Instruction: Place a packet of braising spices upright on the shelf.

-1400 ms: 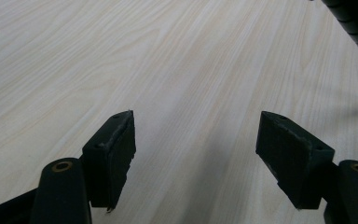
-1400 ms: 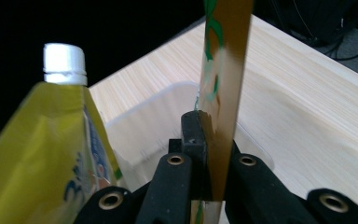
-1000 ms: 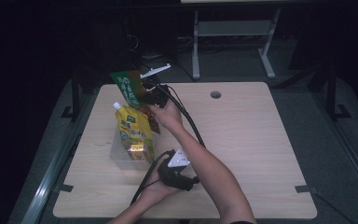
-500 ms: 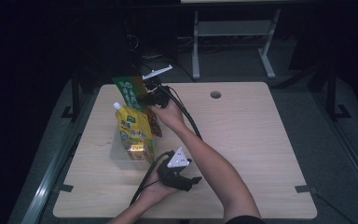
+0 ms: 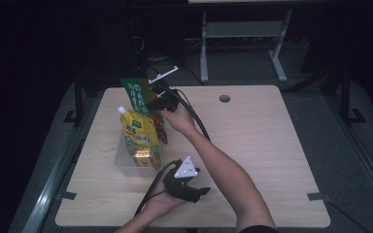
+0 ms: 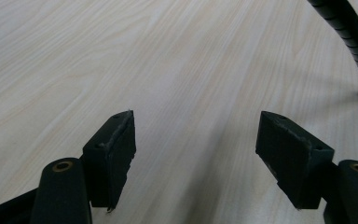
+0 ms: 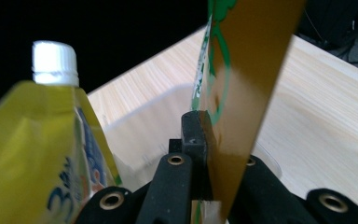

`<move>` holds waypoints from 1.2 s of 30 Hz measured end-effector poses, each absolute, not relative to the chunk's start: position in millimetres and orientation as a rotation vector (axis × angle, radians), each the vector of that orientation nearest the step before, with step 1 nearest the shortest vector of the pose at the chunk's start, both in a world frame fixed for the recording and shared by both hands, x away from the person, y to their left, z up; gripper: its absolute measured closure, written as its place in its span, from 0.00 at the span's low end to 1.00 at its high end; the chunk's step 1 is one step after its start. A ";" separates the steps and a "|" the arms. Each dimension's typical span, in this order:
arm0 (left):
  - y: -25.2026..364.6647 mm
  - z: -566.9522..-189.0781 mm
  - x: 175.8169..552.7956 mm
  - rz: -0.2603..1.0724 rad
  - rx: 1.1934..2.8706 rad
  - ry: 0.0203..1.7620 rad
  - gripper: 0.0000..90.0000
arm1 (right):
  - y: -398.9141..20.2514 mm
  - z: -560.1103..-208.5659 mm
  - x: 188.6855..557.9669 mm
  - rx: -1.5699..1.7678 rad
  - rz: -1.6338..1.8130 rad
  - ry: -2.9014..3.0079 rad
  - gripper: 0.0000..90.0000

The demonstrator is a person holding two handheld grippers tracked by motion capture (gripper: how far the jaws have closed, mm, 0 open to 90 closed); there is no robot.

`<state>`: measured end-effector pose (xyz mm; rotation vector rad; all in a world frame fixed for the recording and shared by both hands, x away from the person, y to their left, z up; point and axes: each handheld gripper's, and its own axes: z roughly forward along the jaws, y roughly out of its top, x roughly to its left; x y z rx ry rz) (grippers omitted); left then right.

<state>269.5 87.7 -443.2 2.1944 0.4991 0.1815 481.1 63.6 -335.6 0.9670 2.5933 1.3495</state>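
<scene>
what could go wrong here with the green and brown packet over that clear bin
1. The right gripper pinches the flat green and brown packet by one thin edge; it may slip or swing.
2. The yellow spouted pouch with a white cap stands tall in the clear plastic bin, right beside the packet; lowering the packet could knock it over.
3. The left gripper rests open on the light wooden table, not steadying the bin, so it could slide.

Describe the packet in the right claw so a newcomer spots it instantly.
On the wooden table, find the clear bin at its left. The green-and-brown packet is pinched in the right claw above the bin's far end, flat, unlike the capped yellow pouch beside it.
</scene>
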 end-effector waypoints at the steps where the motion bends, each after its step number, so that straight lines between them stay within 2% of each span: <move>1: 87.9 -442.9 269.1 0.180 2.193 0.500 0.31 | 63.7 -334.6 480.3 0.972 1.367 2.585 0.99; 10: 97.4 -443.2 269.1 0.201 2.207 0.511 0.31 | 64.0 -338.4 480.2 1.000 1.497 2.533 0.99; 33: 98.8 -446.2 269.8 0.207 2.207 0.512 0.31 | 53.7 -364.5 472.9 0.956 1.427 2.524 0.98; 35: 98.8 -446.0 269.7 0.208 2.205 0.511 0.31 | 53.5 -363.8 472.7 0.951 1.404 2.519 0.94; 36: 98.9 -446.0 269.9 0.208 2.205 0.511 0.31 | 53.4 -363.5 472.5 0.952 1.397 2.514 0.89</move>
